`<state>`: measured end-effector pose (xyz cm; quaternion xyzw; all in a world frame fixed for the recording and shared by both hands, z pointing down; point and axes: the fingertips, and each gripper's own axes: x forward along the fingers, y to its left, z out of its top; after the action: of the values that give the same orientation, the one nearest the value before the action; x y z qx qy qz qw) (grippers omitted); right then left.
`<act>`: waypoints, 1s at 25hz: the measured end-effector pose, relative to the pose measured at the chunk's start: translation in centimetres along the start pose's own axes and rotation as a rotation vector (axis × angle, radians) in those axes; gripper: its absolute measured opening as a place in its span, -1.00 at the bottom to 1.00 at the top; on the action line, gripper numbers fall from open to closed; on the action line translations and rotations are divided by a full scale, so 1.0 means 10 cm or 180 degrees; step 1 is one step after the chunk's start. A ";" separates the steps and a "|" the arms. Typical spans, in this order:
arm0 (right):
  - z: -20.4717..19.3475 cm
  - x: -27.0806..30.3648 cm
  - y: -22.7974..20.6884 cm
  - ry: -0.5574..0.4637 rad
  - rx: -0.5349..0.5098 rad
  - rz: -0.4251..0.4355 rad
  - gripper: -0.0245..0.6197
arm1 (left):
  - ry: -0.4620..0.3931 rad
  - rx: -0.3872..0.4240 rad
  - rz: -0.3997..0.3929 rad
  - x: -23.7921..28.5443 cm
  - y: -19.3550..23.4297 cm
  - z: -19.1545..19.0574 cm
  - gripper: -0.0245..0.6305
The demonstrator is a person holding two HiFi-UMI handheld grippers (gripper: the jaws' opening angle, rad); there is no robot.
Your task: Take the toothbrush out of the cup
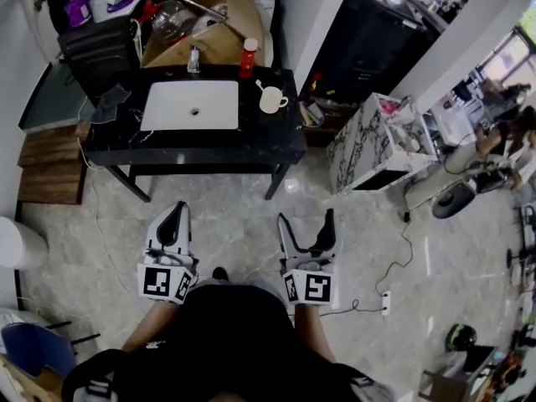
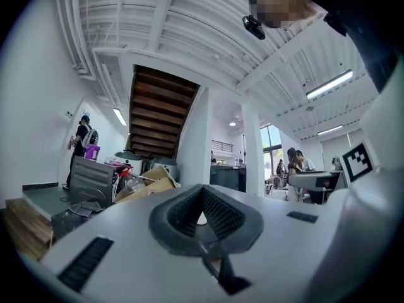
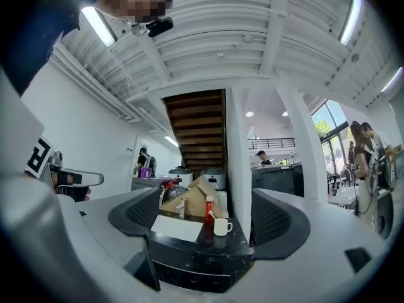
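Note:
A cream cup (image 1: 272,100) stands on the right part of the black counter (image 1: 193,145), beside a white sink (image 1: 191,105). A toothbrush (image 1: 260,85) leans out of the cup to the left. Both grippers hang over the floor, well short of the counter. My left gripper (image 1: 176,214) is shut with nothing in it; its jaws meet in the left gripper view (image 2: 202,212). My right gripper (image 1: 306,223) is open and empty. Between its jaws in the right gripper view (image 3: 211,219) show the cup (image 3: 221,226), the toothbrush (image 3: 210,216) and the counter (image 3: 208,257), far ahead.
A red bottle (image 1: 249,57) and a faucet (image 1: 193,59) stand at the counter's back, a grey cloth (image 1: 109,103) at its left end. Behind is a cardboard box (image 1: 213,11). A marble-patterned cabinet (image 1: 377,145) stands to the right, wooden steps (image 1: 50,162) to the left. A cable and power strip (image 1: 385,300) lie on the floor.

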<state>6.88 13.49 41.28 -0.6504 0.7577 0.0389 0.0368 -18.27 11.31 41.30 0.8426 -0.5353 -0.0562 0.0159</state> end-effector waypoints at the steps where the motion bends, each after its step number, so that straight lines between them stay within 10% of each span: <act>1: 0.00 0.02 0.03 -0.0002 -0.0005 -0.0005 0.45 | -0.0004 -0.0002 -0.0014 0.01 0.03 0.00 -0.92; 25: -0.17 0.76 -0.07 0.0113 -0.0229 -0.0145 0.45 | -0.0048 -0.0192 -0.0120 0.86 0.41 -0.13 -0.92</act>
<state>6.43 5.72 42.18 -0.6690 0.7413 0.0537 0.0009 -18.22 1.74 42.33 0.8512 -0.5175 -0.0790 0.0362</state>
